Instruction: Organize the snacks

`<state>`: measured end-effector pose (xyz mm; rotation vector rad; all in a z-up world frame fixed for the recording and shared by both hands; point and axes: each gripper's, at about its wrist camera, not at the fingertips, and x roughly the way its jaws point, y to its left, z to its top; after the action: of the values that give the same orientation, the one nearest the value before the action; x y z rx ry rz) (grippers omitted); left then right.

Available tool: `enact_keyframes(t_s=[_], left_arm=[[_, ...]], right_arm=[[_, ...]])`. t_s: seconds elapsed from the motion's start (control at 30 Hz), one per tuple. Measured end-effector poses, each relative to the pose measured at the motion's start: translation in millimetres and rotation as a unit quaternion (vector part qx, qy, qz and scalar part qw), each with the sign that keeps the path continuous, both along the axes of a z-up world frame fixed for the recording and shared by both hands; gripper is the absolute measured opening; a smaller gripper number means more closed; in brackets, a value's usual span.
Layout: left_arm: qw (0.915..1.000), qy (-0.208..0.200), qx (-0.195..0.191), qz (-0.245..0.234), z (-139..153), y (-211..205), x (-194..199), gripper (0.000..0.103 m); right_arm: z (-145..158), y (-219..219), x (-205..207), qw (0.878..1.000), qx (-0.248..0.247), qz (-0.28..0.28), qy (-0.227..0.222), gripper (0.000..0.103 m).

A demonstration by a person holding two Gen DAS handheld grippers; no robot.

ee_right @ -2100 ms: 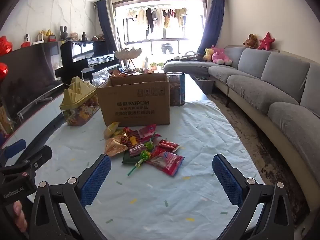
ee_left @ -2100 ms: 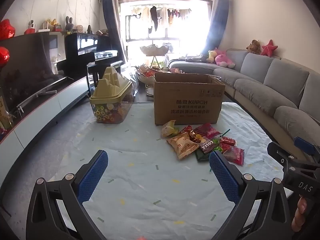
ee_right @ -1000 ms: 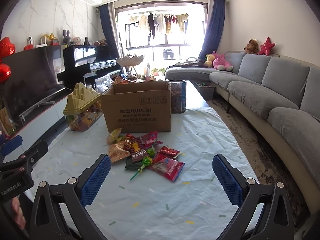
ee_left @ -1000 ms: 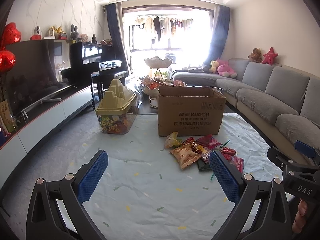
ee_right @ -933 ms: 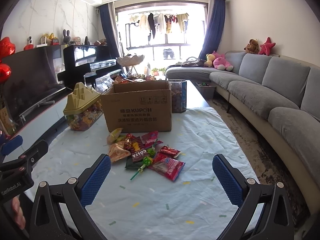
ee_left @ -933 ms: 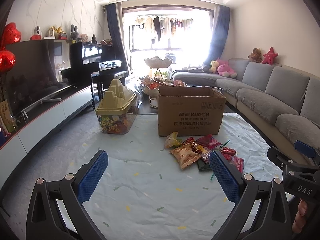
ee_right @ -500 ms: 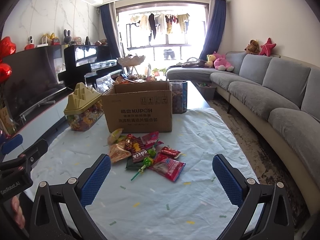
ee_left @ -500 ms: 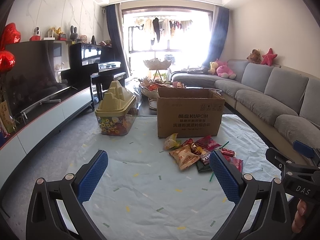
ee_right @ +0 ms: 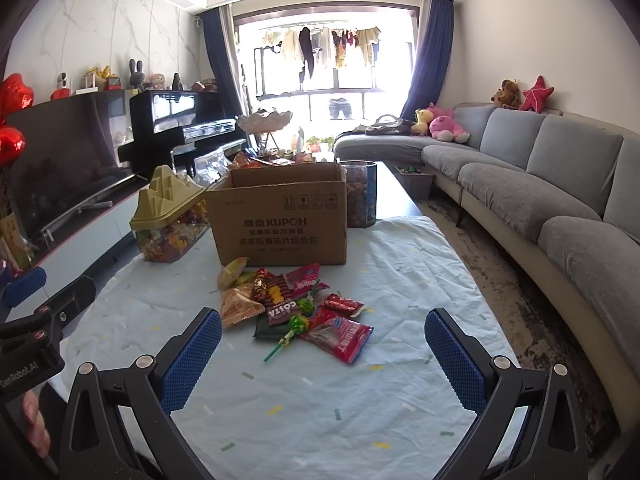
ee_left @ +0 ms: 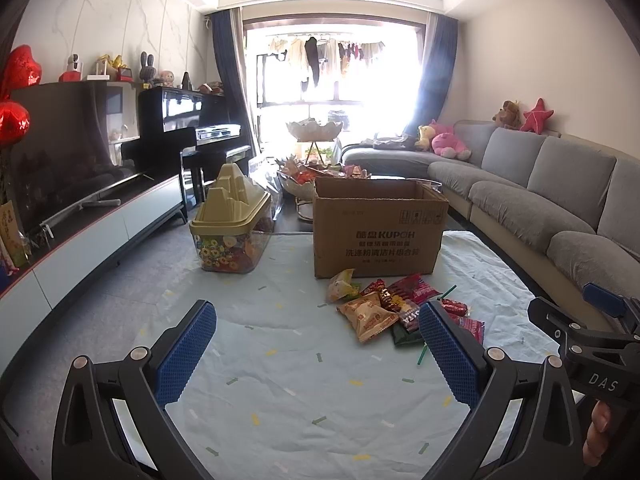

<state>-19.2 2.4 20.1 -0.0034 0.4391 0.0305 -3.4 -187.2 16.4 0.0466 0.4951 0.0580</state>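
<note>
Jaws of left gripper (ee_left: 316,354) and right gripper (ee_right: 323,356) gape wide, empty, short of snacks (ee_right: 294,306)

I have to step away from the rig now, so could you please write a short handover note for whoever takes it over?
Left gripper: open, empty, hovering over the tablecloth.
Right gripper: open, empty, facing the snacks.
Snack pile: loose packets and a lollipop on the cloth, just in front of the open cardboard box.
Lidded candy container stands to the box's left.
Done: nothing visibly sorted yet.
Left: presumably pick up each snack and put it in the box.
</note>
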Motion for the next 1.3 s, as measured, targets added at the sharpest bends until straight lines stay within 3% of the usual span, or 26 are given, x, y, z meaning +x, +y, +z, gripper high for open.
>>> enact_keyframes(t_s=[0.77, 1.1, 1.3], left_arm=[[1.0000, 0.009, -0.003, 0.002, -3, -2, 2, 0.103], [0.9988, 0.044, -0.016, -0.009, -21, 0, 20, 0.102], [0.9967, 0.075, -0.025, -0.017, -33, 2, 42, 0.097]], right_arm=[[-2, 7, 5, 1.000, -0.002, 0.007, 0.009, 0.103], [-17, 9, 20, 0.999, -0.001, 0.011, 0.035, 0.103], [-32, 11, 37, 0.998, 0.007, 0.017, 0.058, 0.100]])
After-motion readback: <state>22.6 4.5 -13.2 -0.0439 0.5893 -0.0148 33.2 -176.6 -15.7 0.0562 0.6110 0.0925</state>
